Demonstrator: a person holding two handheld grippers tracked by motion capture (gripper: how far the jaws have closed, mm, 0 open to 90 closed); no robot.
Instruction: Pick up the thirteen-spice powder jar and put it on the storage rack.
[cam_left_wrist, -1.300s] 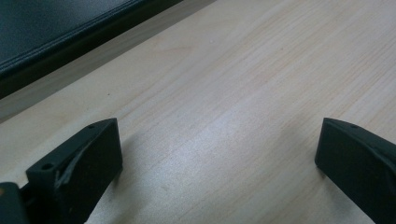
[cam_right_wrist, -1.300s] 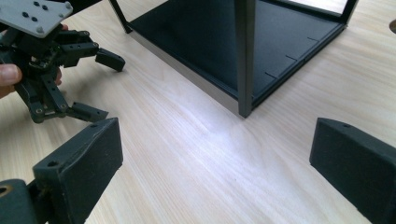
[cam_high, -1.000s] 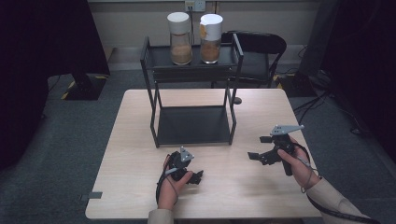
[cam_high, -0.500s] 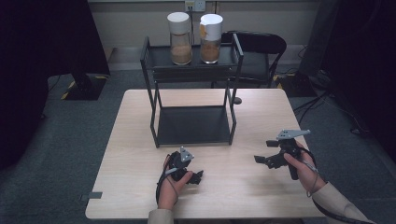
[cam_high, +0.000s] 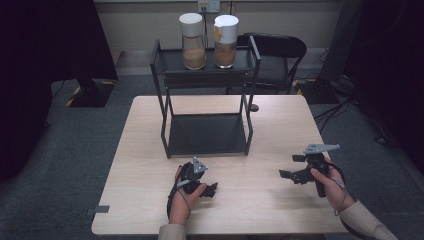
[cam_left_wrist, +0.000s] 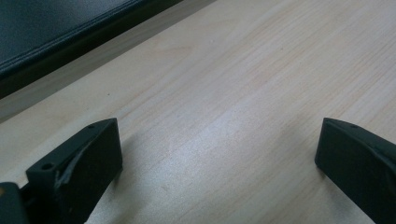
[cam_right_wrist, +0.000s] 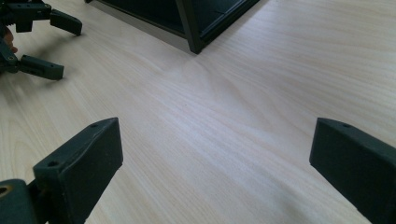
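Now, with both grippers, left (cam_high: 210, 189) and right (cam_high: 289, 175), gaping empty over the table (cam_high: 150, 150), take those probably fragile, slippery jars (cam_high: 193, 35) around the body below the lid.

Office: grey carpet (cam_high: 75, 150), wall sockets (cam_high: 209, 6)

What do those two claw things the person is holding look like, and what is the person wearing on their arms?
Each hand-held gripper is black with two blocky jaws that have small screw holes. The left hand-held gripper and the right hand-held gripper each carry a grey three-cornered plate on top and trail a thin black cable. The person's sleeves are beige.
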